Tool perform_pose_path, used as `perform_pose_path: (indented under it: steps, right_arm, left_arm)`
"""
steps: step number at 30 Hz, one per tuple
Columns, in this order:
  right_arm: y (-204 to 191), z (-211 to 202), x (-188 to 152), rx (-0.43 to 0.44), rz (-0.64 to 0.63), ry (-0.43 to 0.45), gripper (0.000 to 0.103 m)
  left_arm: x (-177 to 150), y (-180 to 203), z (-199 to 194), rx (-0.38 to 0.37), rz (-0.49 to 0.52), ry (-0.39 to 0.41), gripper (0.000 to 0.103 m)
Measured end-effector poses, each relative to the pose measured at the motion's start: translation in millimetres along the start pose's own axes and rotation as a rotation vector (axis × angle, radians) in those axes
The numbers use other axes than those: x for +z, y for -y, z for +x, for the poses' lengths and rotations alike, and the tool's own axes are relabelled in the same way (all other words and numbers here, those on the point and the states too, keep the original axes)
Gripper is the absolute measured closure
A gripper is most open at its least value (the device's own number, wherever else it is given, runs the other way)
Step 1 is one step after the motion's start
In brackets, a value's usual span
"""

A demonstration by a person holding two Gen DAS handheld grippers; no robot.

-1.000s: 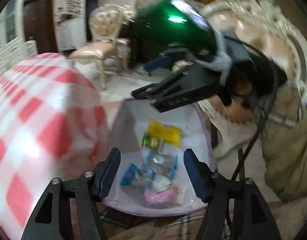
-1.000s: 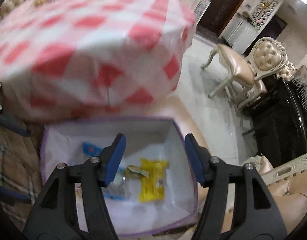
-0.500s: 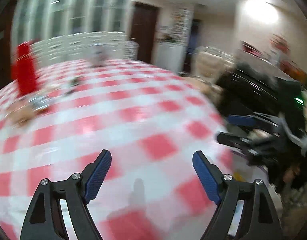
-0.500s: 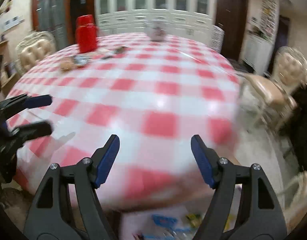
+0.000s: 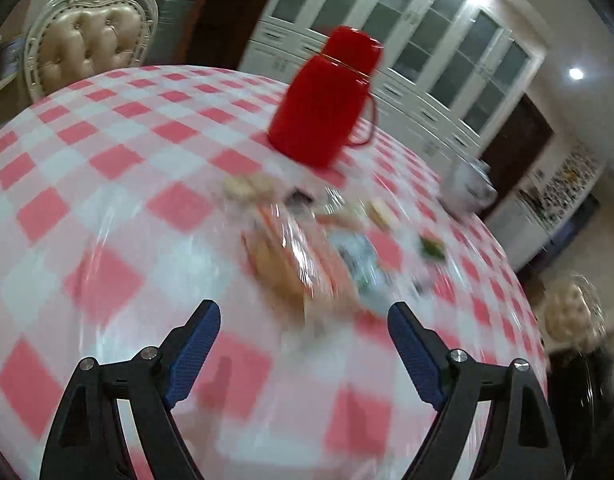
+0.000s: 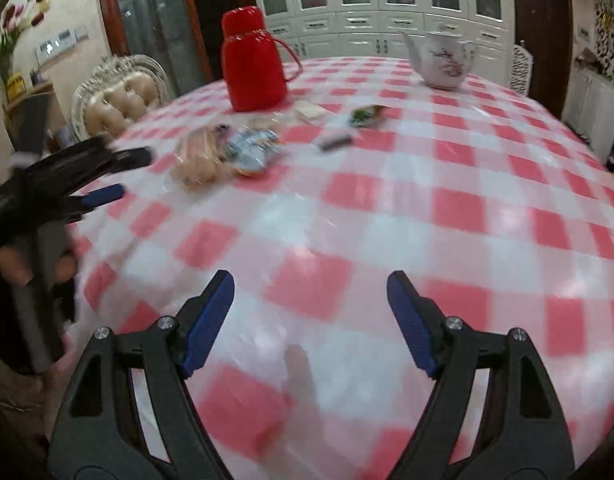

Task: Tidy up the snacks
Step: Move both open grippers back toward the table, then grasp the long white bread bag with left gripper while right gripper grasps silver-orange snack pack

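Note:
A blurred heap of snacks lies mid-table on the red-and-white checked cloth (image 5: 107, 184): a bag of bread (image 5: 283, 264) and silvery packets (image 5: 359, 256). The right wrist view shows the bread bag (image 6: 199, 156), a silver-blue packet (image 6: 251, 146), a green packet (image 6: 365, 114) and a dark bar (image 6: 333, 142). My left gripper (image 5: 303, 312) hovers just short of the heap, jaws opening, nothing between them. It also shows as the left gripper (image 6: 123, 176) at the table's left edge. My right gripper (image 6: 309, 280) hangs over bare cloth nearer the front, jaws opening and empty.
A red thermos jug (image 6: 253, 66) stands behind the snacks, with a white teapot (image 6: 443, 60) to its right. A cream padded chair (image 6: 115, 108) sits at the table's far left. A hand (image 6: 11, 264) grips the left gripper's handle. White cabinets line the back wall.
Both views swung up from the white box of snacks beside the table onto the tabletop. The left view then turned toward the snack heap and thermos. Both pairs of jaws widened.

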State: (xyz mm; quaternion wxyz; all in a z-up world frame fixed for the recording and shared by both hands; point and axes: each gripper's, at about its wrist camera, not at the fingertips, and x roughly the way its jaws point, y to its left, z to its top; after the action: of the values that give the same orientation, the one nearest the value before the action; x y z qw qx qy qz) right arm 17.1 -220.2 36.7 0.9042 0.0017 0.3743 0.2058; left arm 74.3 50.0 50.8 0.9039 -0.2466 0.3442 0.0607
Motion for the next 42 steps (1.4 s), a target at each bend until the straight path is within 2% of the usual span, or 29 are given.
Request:
perform_pose_path:
  steps: [2, 6, 9, 11, 14, 16, 19, 24, 26, 31, 33, 34, 35, 38, 42]
  right_arm:
    - [-5, 10, 6, 0.043, 0.008, 0.001, 0.022]
    - [-8, 25, 13, 0.040, -0.022, -0.018, 0.022]
    - [1, 31, 19, 0.036, 0.010, -0.022, 0.022]
    - [7, 40, 24, 0.036, 0.037, -0.026, 0.022]
    - [8, 56, 37, 0.032, 0.043, -0.038, 0.022]
    - [3, 76, 51, 0.052, 0.046, -0.054, 0.022]
    - [-13, 103, 66, 0.083, 0.027, -0.092, 0.022]
    - [-58, 151, 86, 0.038, -0.101, -0.156, 0.022]
    - [-68, 169, 93, 0.016, -0.106, -0.176, 0.021]
    - [-76, 193, 111, -0.044, -0.104, -0.162, 0.022]
    - [-82, 196, 111, -0.090, -0.160, -0.169, 0.029]
    - [-82, 195, 112, -0.081, -0.164, -0.168, 0.033]
    - [-82, 190, 109, -0.068, -0.179, -0.163, 0.040]
    - [-75, 179, 100, -0.061, -0.197, -0.157, 0.041]
    - [-64, 165, 89, -0.048, -0.196, -0.159, 0.043]
  left_arm:
    - [12, 7, 20, 0.041, 0.007, -0.007, 0.016]
    - [29, 16, 59, 0.146, 0.000, -0.011, 0.016]
    - [33, 13, 82, 0.224, 0.038, -0.071, 0.016]
    - [29, 7, 86, 0.238, 0.085, -0.069, 0.014]
    - [24, 5, 73, 0.307, 0.212, -0.055, 0.014]
    - [20, -5, 61, 0.328, 0.237, -0.058, 0.015]
    - [19, -18, 56, 0.303, 0.254, -0.081, 0.015]
    - [22, -29, 58, 0.237, 0.275, -0.126, 0.014]
    - [23, -29, 60, 0.228, 0.273, -0.138, 0.015]
    - [18, -27, 69, 0.220, 0.297, -0.150, 0.013]
    - [15, -26, 73, 0.224, 0.312, -0.152, 0.013]
    - [15, -25, 73, 0.226, 0.320, -0.149, 0.013]
    - [15, -25, 73, 0.223, 0.322, -0.150, 0.017]
    - [16, -23, 69, 0.189, 0.328, -0.135, 0.047]
    - [19, -27, 65, 0.169, 0.309, -0.144, 0.051]
